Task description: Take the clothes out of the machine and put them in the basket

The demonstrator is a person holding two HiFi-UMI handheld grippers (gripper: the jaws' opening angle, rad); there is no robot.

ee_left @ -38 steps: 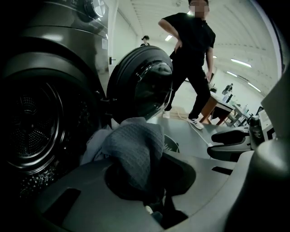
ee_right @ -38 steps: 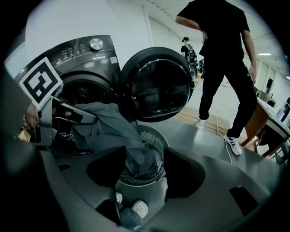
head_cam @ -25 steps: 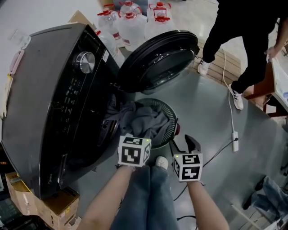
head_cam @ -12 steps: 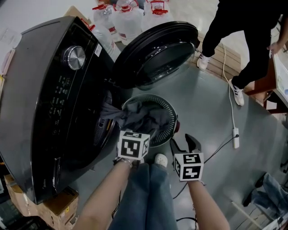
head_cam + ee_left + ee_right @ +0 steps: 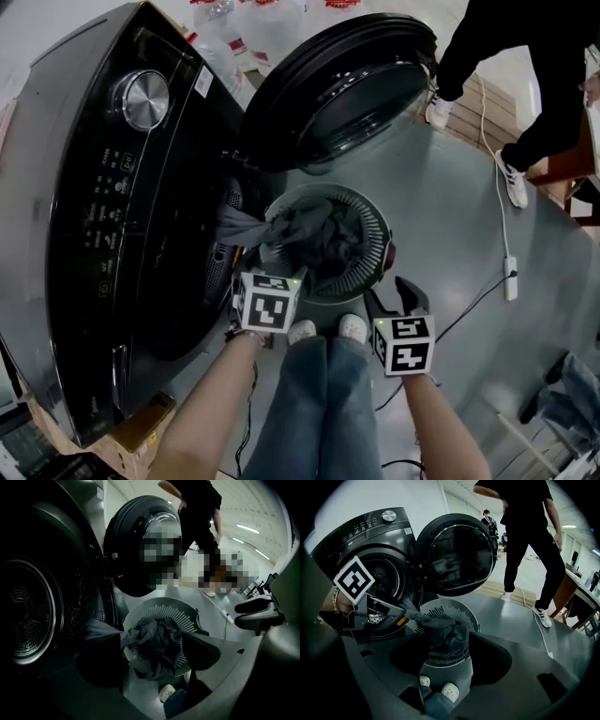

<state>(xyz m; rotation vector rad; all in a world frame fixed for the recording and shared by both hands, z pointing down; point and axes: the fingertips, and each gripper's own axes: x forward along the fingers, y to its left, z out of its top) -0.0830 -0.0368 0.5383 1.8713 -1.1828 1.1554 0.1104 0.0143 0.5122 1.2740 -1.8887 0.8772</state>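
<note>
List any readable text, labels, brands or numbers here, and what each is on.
Nothing can be read as text.
Washing machine control panel: white print and icons, too small to read.
Sticker beside the knob: blurred, unreadable.
Marker cubes: black-and-white square patterns, no letters or numbers.

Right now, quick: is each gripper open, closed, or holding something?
Left gripper: open, jaws just opened; one end of the grey garment lies at them, not pinched.
Right gripper: open, empty.
</note>
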